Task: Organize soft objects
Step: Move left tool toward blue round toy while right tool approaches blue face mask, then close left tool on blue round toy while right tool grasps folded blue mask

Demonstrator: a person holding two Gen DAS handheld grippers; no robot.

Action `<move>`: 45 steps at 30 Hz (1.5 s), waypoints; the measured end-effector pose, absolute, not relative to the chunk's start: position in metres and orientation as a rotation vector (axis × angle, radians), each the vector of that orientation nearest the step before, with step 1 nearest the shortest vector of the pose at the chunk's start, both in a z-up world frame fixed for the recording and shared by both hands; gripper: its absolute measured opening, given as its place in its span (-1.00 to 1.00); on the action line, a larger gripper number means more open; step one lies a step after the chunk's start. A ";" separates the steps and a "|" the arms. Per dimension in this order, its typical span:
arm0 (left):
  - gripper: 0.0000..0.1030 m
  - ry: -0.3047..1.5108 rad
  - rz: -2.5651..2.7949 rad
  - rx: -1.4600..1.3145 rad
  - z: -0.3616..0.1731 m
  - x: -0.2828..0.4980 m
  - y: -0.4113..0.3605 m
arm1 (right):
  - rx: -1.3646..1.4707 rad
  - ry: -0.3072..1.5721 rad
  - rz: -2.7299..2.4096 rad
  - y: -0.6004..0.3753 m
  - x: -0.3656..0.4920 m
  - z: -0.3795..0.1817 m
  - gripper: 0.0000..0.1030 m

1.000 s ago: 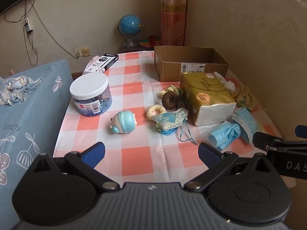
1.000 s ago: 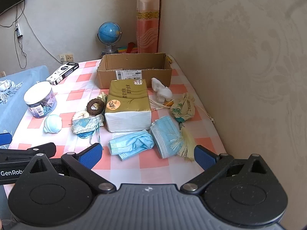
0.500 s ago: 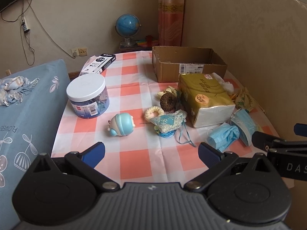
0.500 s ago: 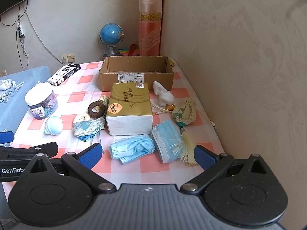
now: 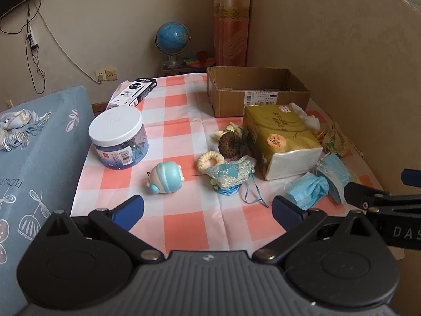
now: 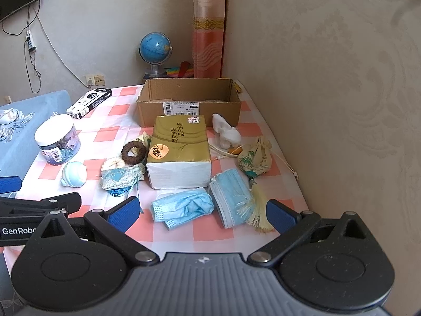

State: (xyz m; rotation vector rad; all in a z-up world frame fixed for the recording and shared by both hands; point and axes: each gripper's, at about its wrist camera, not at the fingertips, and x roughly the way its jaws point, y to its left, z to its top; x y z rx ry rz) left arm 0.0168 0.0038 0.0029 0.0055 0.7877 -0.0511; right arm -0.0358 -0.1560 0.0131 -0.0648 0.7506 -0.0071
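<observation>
Both grippers have drawn slightly back from the table since a second ago; objects unmoved. Left gripper (image 5: 208, 208) spread wide, empty, above the pink-checked tablecloth (image 5: 184, 218). Right gripper (image 6: 202, 212) likewise spread, empty, hovering over the crumpled blue face mask (image 6: 183, 206). Gold tissue pack (image 6: 177, 148) sits just before the open brown cardboard box (image 6: 188, 102).

Your left gripper (image 5: 208, 209) has its jaws spread wide over the checkered desk (image 5: 184, 221), nothing in them. Ahead: blue squishy toy (image 5: 165, 177), tissue pack (image 5: 281, 142), crumpled mask (image 5: 307, 189), cardboard box (image 5: 255, 92) at the back.
</observation>
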 end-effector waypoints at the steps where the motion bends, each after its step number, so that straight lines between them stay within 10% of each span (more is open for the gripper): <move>1: 0.99 0.787 -0.052 0.010 0.003 0.017 0.004 | -0.066 0.749 -0.006 -0.156 -0.036 0.013 1.00; 45: 0.95 0.772 -0.021 0.005 -0.060 0.081 0.047 | -0.138 0.769 0.173 -0.166 0.022 -0.043 1.00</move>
